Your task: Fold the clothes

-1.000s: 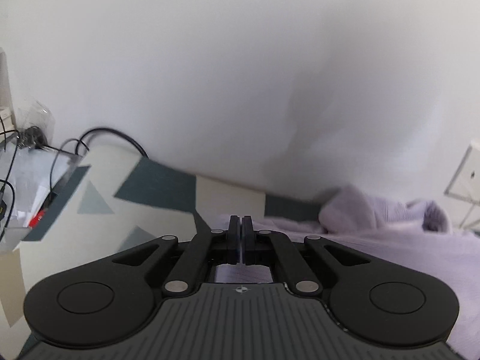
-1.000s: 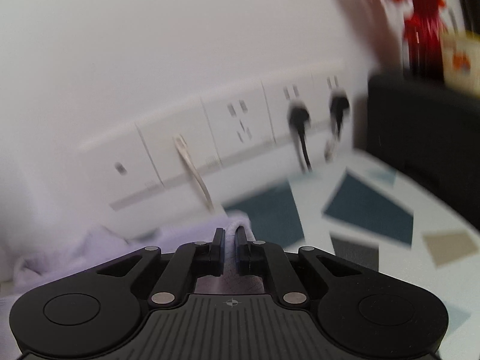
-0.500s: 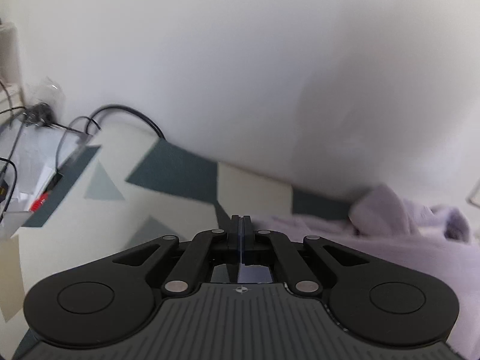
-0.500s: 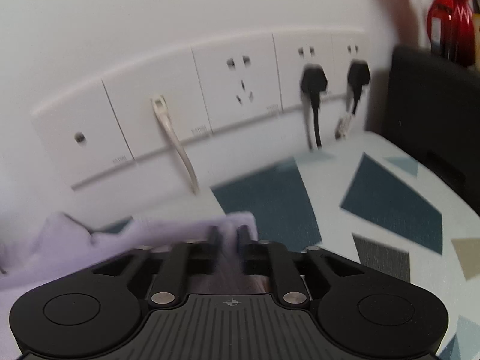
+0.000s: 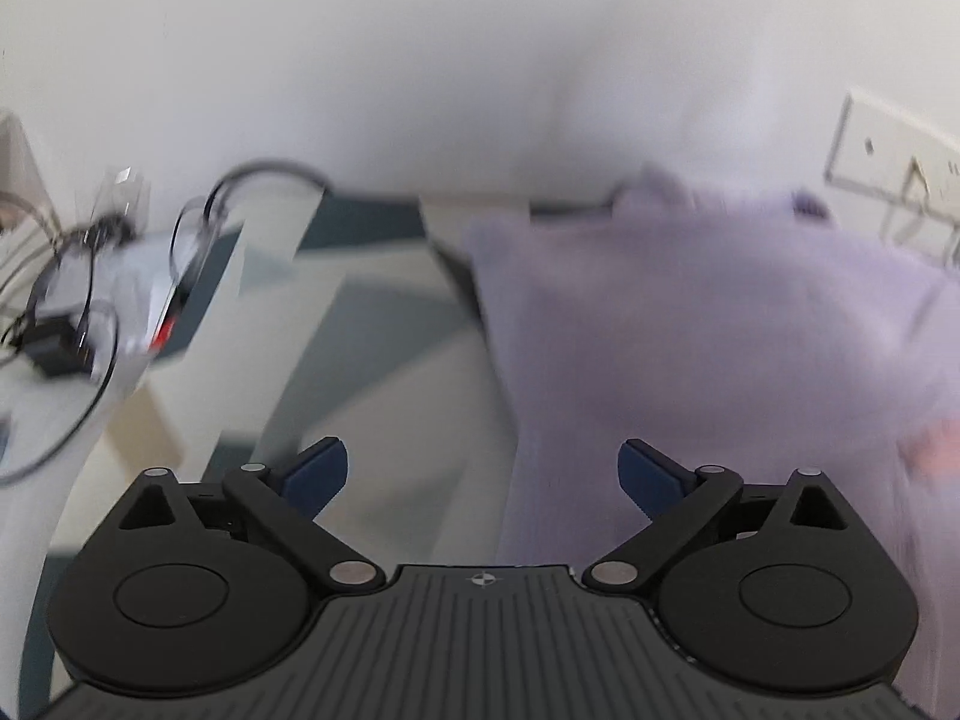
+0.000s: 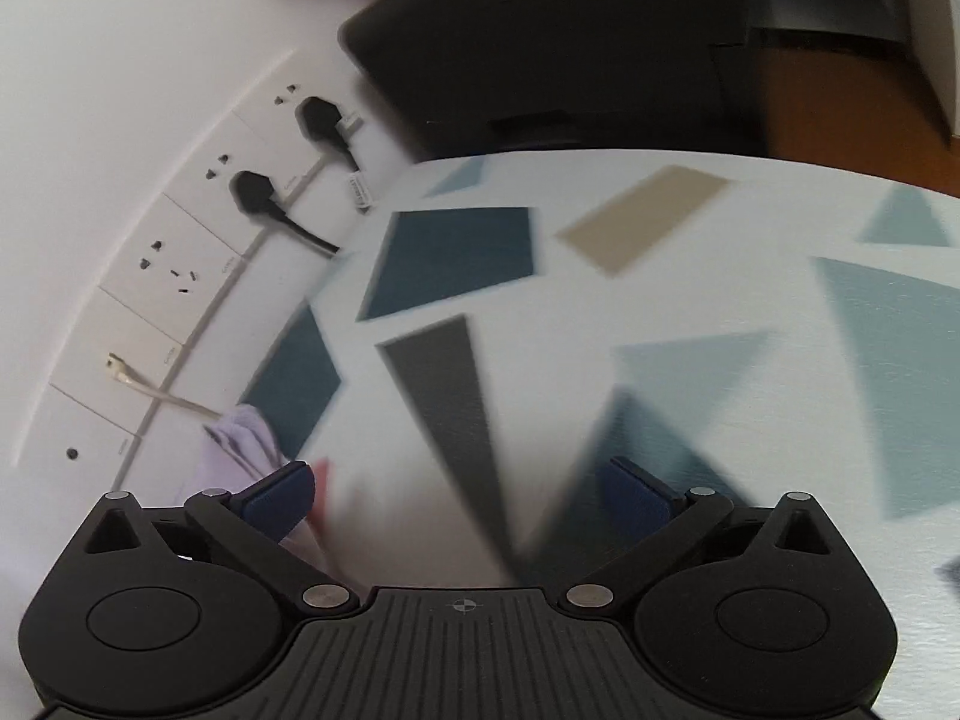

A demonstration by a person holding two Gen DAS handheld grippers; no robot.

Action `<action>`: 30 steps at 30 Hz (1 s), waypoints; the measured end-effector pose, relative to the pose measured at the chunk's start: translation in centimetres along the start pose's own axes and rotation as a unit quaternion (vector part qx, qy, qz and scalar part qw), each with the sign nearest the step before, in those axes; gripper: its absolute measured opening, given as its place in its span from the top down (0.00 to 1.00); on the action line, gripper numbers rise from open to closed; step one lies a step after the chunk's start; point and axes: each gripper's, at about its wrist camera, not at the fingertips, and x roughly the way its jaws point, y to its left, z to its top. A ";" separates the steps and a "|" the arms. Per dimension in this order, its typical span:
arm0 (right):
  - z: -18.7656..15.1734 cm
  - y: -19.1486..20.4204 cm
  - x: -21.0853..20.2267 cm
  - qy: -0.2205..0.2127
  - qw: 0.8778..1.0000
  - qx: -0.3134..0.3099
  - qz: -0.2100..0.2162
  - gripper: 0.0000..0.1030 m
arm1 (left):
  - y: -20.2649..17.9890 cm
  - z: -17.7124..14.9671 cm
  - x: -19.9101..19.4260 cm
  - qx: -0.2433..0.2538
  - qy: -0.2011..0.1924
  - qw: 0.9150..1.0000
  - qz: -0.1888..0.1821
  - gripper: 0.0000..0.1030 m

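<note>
A pale lilac garment lies on the patterned table, filling the right half of the left wrist view; the picture is blurred by motion. My left gripper is open and empty above the garment's left edge. In the right wrist view only a corner of the lilac garment shows at the lower left, by the wall. My right gripper is open and empty over bare tabletop to the right of that corner.
A white tablecloth with blue, grey and tan shapes covers the table. Wall sockets with two black plugs and a beige cable run along the back wall. A black box stands at the back right. Black cables and clutter lie at the left.
Both grippers were shut on the lilac garment and have now opened and let it go. Both have pulled back; the right one has swung to the right, away from the garment.
</note>
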 end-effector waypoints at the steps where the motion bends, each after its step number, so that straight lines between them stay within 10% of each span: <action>1: -0.1 -0.9 -0.8 0.004 1.000 0.010 -0.003 0.01 | 0.4 -0.7 -0.5 -0.002 0.010 1.000 0.000 0.04; 17: -10.4 -6.3 -16.2 -0.039 0.986 -0.159 -0.023 0.01 | 3.7 -13.9 -7.4 -0.005 0.068 0.997 -0.041 0.01; 30: -13.0 -10.0 -18.7 0.018 0.962 -0.272 -0.012 0.01 | 2.4 -17.9 -10.6 -0.028 0.054 0.998 -0.005 0.00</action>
